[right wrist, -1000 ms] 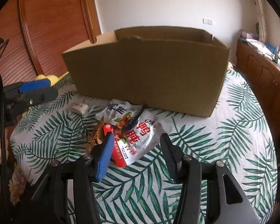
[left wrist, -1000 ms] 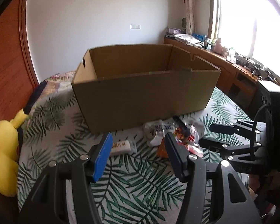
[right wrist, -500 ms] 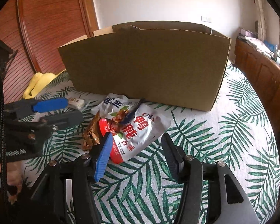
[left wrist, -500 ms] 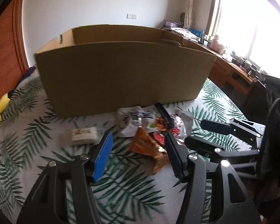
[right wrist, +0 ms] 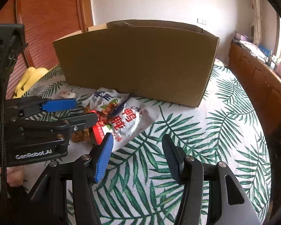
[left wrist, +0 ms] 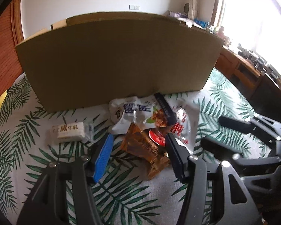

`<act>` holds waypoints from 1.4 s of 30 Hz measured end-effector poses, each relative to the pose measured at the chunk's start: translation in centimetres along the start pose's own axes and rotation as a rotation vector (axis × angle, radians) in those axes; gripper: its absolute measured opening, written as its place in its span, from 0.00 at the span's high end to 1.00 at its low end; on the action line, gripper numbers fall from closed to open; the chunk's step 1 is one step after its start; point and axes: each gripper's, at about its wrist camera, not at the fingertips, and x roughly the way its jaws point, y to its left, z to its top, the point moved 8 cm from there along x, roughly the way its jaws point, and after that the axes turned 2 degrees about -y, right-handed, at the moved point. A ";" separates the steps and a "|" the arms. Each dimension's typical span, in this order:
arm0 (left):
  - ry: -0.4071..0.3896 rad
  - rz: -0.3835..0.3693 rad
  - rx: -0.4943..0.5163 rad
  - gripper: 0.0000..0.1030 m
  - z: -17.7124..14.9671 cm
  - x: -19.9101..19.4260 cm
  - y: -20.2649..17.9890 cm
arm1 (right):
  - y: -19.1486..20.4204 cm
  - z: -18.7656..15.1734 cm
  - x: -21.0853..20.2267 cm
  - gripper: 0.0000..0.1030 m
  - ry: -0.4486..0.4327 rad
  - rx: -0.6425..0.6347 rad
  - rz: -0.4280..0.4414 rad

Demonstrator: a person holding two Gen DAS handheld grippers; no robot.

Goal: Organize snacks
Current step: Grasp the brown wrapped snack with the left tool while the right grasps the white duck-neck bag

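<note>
Closer now, the left gripper (left wrist: 138, 150) had come down over the brown packet (left wrist: 144, 148), jaws apart and empty. Snacks (right wrist: 121, 116) lay on the bed by the box (right wrist: 136, 61). Right gripper (right wrist: 136, 157) waited, unclenched.

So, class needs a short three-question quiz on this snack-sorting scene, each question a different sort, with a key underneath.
1. True or false: the brown cardboard box stands behind the pile of snack packets on the leaf-print cloth.
2. Which packet lies between the open fingers of the left gripper? A) the small white rectangular bar packet B) the crinkled amber wrapper C) the white pouch with red lettering
3. Fill in: the right gripper holds ____.

Key:
1. True
2. B
3. Nothing; it is open over bare cloth.
</note>
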 end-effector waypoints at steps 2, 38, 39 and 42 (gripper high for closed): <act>0.018 0.009 0.005 0.45 -0.4 0.1 0.3 | -0.2 0.0 -0.1 0.47 -0.002 0.012 0.008; -0.034 0.028 0.016 0.67 -2.3 -1.0 2.3 | 2.6 1.7 5.9 0.33 0.115 -0.013 -0.032; -0.035 0.026 0.014 0.67 -2.3 -1.0 2.4 | 2.6 1.8 6.0 0.33 0.115 -0.012 -0.031; -0.036 0.022 0.008 0.67 -2.3 -0.9 2.6 | 2.4 1.7 5.9 0.34 0.114 -0.012 -0.029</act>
